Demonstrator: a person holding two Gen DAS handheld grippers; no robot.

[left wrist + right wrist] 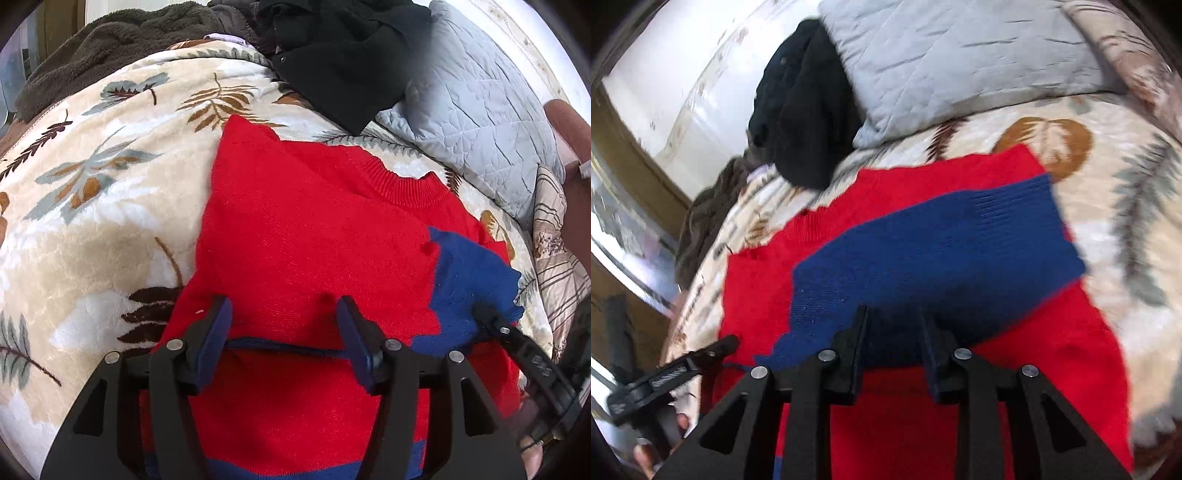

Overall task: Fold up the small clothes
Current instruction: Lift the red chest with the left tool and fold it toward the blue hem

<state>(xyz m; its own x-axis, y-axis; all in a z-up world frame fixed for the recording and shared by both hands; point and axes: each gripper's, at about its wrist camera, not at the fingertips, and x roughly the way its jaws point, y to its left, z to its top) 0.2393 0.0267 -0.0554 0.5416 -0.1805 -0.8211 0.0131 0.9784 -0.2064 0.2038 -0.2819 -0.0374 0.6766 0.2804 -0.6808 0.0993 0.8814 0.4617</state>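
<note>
**Entry: Red knitted sweater, part-folded, on bed**

Item. A small red sweater (pixel 306 236) with blue bands was found lying flat on a leaf-patterned plush blanket (pixel 92 192) spread over a bed. The ribbed neckline (pixel 402 188) was turned toward the far side. A blue-cuffed sleeve (pixel 938 251) was seen laid across the red body, toward the sweater's right side. A blue hem band was visible at the near edge.

Surroundings, all placed from the sweater. Beyond the neckline, a black garment (pixel 343 59) was heaped. To the far right, a grey quilted pillow (pixel 476 110) was propped. Far left of the black garment, a brown fleece throw (pixel 96 48) was bunched.

Tools. The left hand-held gripper (pixel 286 321) was held over the lower body of the sweater, jaws apart, with nothing pinched; a thin blue fold edge ran between the fingers without being pressed. The right hand-held gripper (pixel 895 334) was poised at the near edge of the blue sleeve, jaws narrowly apart and clamped on nothing.

Handling, as judged. The knit was assessed as light, soft and limp, without stiffness; it would be expected to drape and stretch when lifted, and to cling slightly to the plush. Hold was judged best taken at doubled edges: the hem corners or shoulder seams, one per gripper, so that the folded sleeve would not be dragged loose.
</note>
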